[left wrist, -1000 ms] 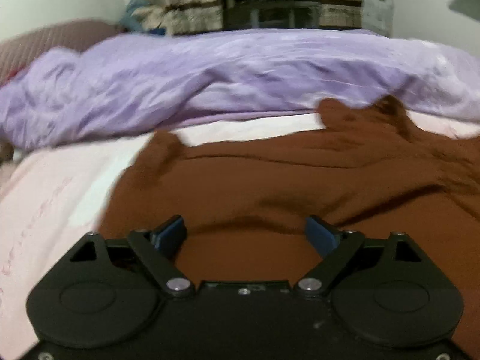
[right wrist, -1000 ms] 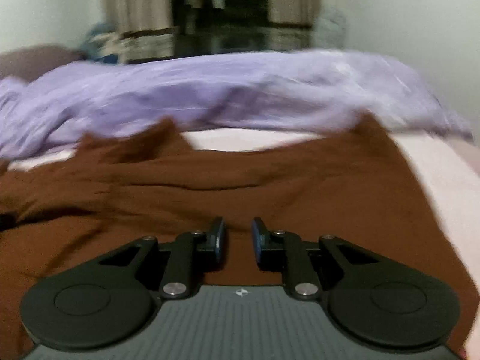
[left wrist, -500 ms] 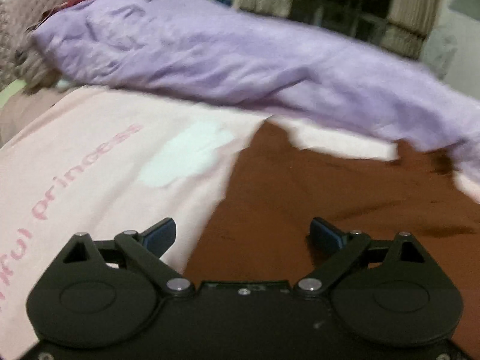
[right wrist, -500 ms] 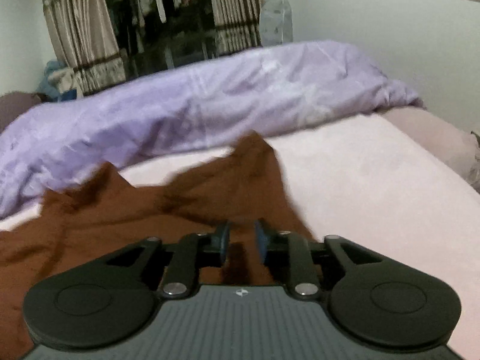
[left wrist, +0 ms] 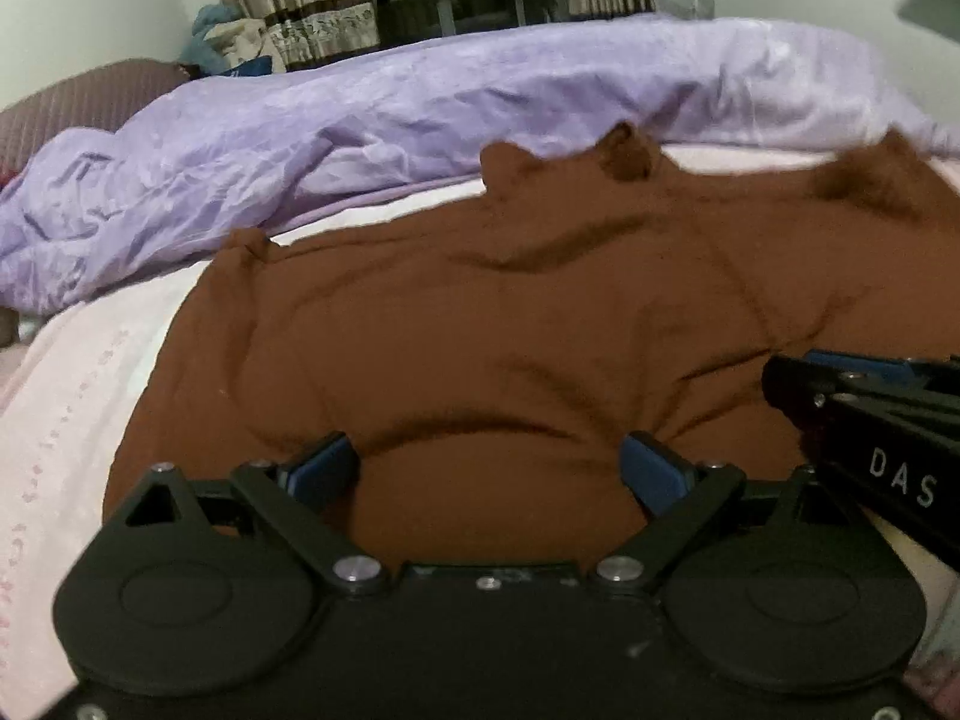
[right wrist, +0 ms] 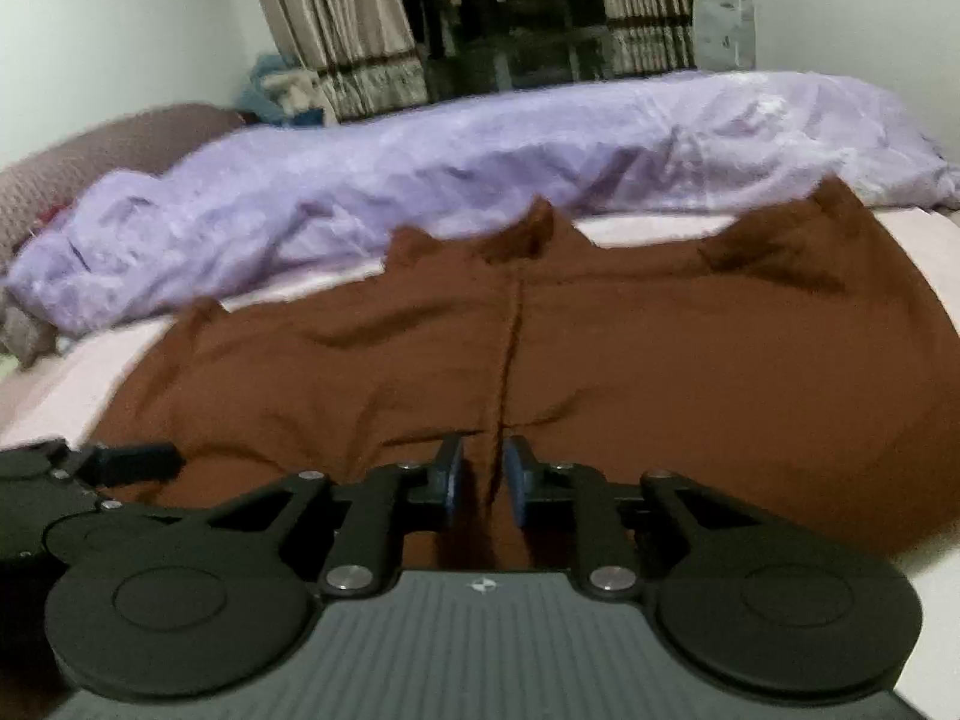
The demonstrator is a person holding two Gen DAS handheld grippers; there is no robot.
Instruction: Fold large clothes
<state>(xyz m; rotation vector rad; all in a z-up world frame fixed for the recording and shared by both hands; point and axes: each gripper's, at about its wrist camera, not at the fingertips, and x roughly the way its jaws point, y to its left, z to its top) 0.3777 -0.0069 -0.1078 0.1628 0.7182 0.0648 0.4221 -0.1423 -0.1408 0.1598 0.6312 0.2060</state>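
Right wrist view shows the right gripper [right wrist: 483,474] closing narrow jaws around a ridge of the brown garment [right wrist: 660,360] toward twelve o'clock, while the left gripper [left wrist: 489,468] opens wide over flat cloth; better pinch both near corners before lifting evenly.

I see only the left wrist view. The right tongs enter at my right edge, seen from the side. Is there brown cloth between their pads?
Observer: Yes. In the right wrist view a raised fold of the large brown cloth garment stands between the pads of the right tongs, and the jaws are closing on it.
Operator: Where does this fold run?
Observer: It follows a dark seam line that goes from the tongs straight away toward the crumpled lilac quilt.
Operator: Does the garment's right side hang off the bed?
Observer: Not as far as I see; its right edge lies on the pale pink bed sheet.
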